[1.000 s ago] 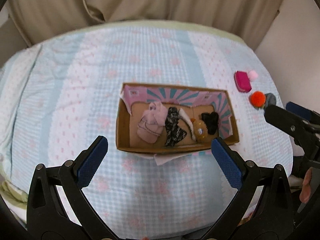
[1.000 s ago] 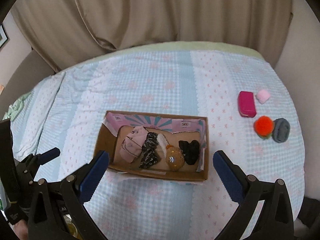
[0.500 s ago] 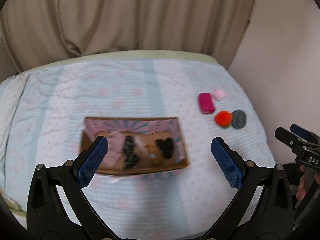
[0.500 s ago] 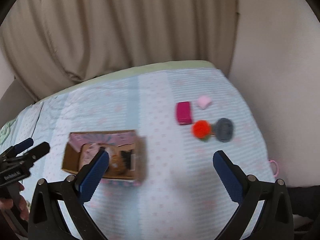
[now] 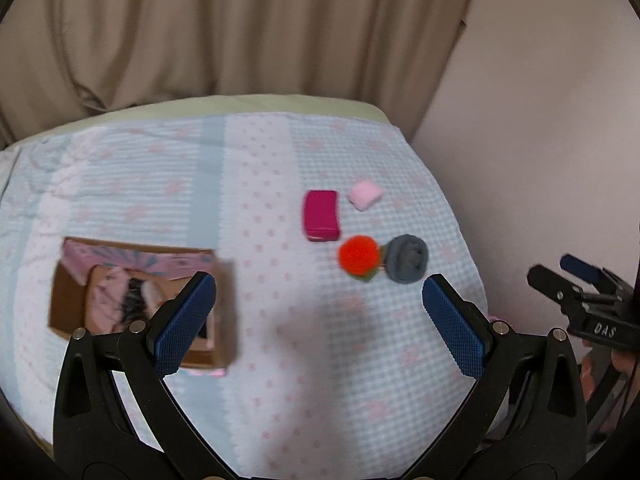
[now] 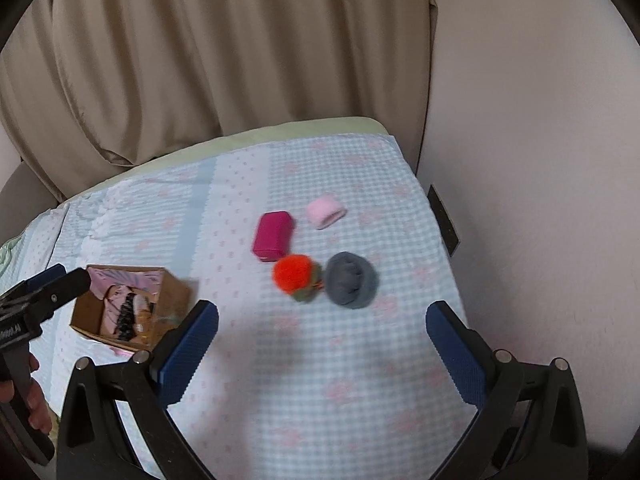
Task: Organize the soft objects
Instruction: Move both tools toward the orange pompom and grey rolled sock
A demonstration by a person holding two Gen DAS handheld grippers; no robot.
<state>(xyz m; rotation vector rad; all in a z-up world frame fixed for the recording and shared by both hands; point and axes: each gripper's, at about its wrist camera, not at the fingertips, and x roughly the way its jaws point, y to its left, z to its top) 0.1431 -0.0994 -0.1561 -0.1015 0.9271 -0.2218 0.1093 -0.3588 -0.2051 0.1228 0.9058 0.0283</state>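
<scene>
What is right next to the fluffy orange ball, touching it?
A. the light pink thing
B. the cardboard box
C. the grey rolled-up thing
C: the grey rolled cloth sits against the orange pom-pom, while the cardboard box and the light pink roll lie apart from it.

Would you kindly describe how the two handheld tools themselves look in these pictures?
Both match: the left tool and right tool have black plastic frames with silver screws, and two fingers faced with blue textured pads. Seen from the side, the right tool carries white lettering "DAS" on its black body. No sleeves show.
</scene>
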